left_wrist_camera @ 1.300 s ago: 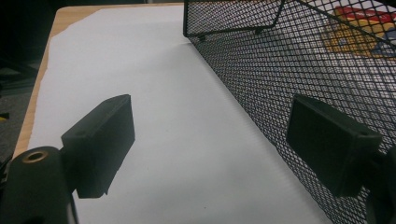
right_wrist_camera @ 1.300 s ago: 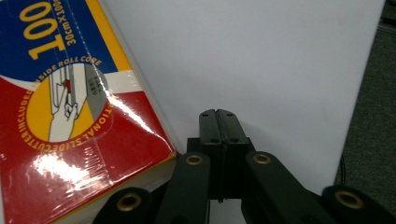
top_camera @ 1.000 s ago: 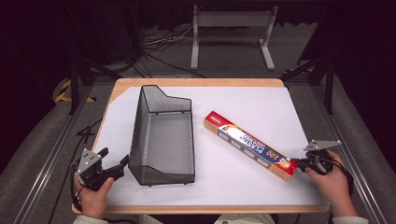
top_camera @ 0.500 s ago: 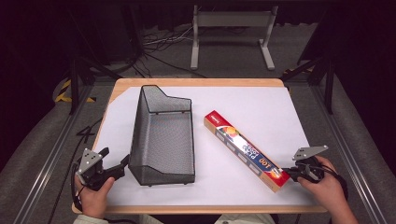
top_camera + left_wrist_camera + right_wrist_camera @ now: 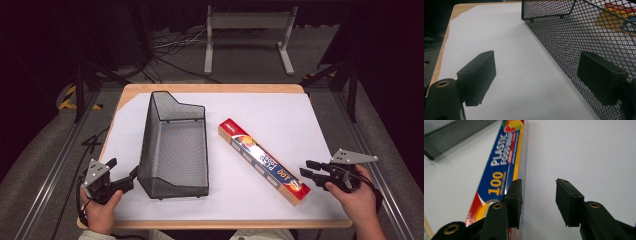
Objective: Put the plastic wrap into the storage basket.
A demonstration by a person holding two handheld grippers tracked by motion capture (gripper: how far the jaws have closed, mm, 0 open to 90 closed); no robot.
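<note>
Right gripper [image 5: 308, 168] parting beside the plastic wrap box [image 5: 263, 160]

Jaws just opened, nothing between them, box lying at nine o'clock of them, right of the mesh basket [image 5: 175, 145]; likely lining up a grasp. Left gripper [image 5: 123, 173] spread wide beside the basket, empty.

Bright table, dark room around you.
Your white paper [image 5: 280, 115] glows; close jaws look soft, maybe a bit blurry.
</note>
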